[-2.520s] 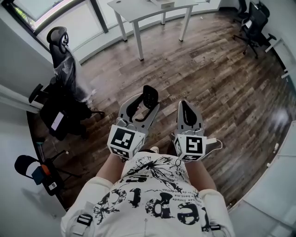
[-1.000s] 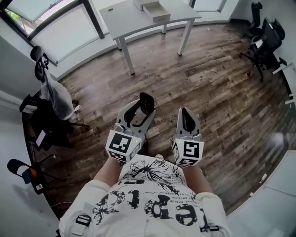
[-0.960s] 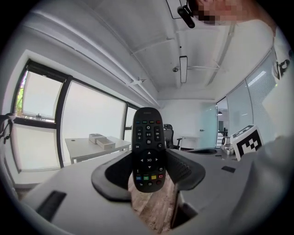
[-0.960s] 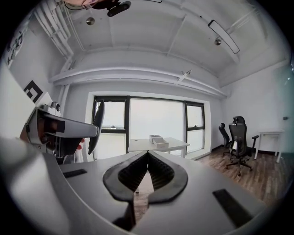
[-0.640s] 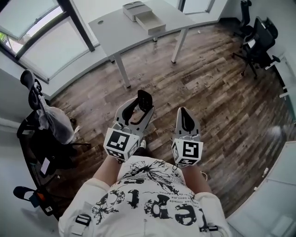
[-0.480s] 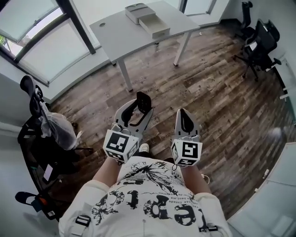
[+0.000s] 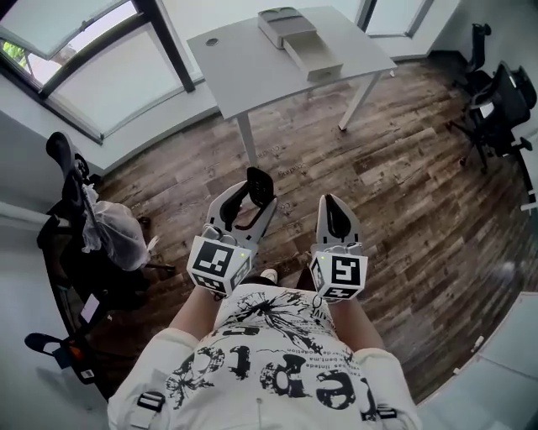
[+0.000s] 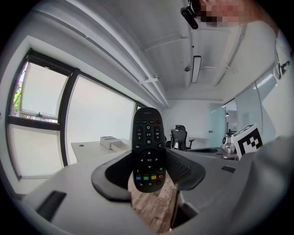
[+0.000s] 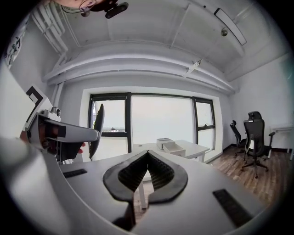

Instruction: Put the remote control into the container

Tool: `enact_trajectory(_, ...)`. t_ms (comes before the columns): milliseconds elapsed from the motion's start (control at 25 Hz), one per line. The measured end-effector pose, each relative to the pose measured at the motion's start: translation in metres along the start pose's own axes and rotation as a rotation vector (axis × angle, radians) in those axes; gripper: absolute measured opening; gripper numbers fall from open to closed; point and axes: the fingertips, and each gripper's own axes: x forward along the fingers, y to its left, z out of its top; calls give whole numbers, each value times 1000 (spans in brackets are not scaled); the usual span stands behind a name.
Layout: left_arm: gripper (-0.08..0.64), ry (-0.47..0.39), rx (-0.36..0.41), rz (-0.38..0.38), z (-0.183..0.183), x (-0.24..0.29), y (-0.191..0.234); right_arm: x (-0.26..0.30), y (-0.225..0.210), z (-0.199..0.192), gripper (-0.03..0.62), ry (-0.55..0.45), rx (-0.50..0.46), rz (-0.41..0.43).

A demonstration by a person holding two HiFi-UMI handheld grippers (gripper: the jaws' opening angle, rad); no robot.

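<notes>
The remote control [image 8: 147, 149] is gripped upright by the left tool [image 8: 148, 170]; the container [image 7: 313, 59] is seen well ahead on the worktop [image 7: 244, 69].

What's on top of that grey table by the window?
A grey box sits on the table with its drawer pulled out. The box's closed top hides whatever is inside it, and the drawer is too far off to tell what it holds.

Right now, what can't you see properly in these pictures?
- Container inside: head view, too far and small; right gripper view, its wall hides it.
- Remote control back: left gripper view shows only the button side.
- Things piled on the chair: head view, too dark and small.
</notes>
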Motion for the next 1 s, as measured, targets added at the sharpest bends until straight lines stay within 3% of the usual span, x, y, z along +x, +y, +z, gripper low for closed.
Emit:
enact_trajectory(240,235,12,1,106,1,45,0,46,-32,-1,3,4,-5,135)
enact_trajectory(600,234,-15,-23,237,23,142,-29,103,-126,27,3,-11,-45,286)
enact_trajectory(760,235,-4,-34,254,23,190,-52,116,-177,27,3,7,-58,305)
enact_trajectory(1000,235,24,-5,214,33,247,-78,131,-232,24,3,34,-20,300)
